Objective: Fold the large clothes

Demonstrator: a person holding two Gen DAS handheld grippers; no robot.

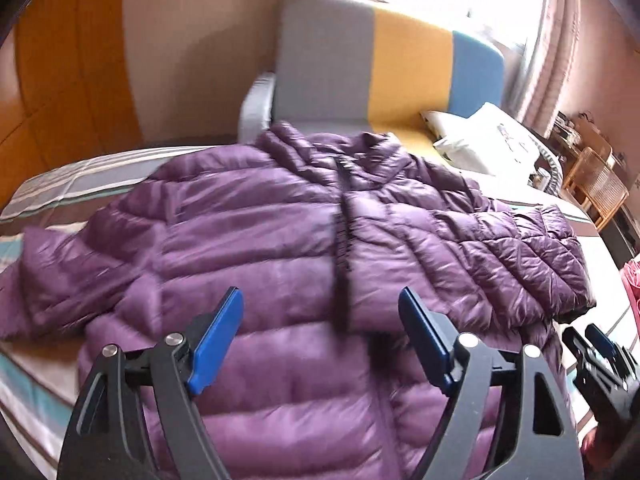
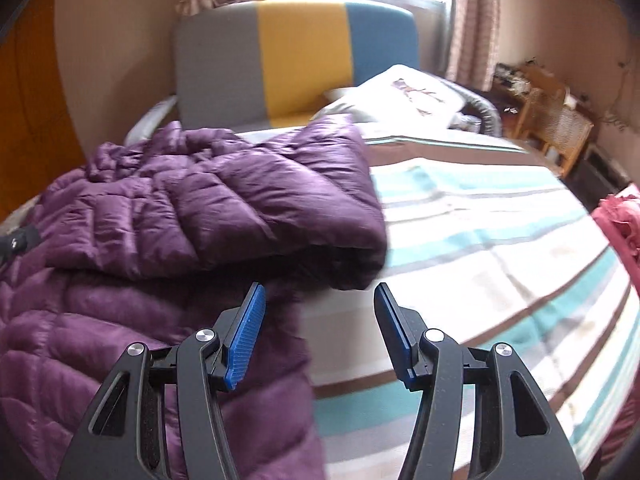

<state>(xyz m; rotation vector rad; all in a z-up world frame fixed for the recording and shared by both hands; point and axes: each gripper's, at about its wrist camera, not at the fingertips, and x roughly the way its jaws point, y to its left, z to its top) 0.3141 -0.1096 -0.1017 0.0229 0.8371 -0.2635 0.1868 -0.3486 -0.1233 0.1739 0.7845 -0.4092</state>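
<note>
Both tongs stand wide and hold nothing: left gripper [image 1: 320,336] above the near hem, right gripper [image 2: 318,330] over its right edge. One purple down jacket [image 1: 280,240] lies front-up on the striped bed [image 2: 500,240]. One sleeve [image 2: 248,200] looks folded inward; the other sleeve [image 1: 52,280] and the body folds remain.

Nothing readable is showing in either view. The white pillow [image 2: 404,94] at the far end of the bed is carrying a dark printed figure — a picture or marks too blurred to make out as letters — and no label, brand or number is showing elsewhere.
</note>
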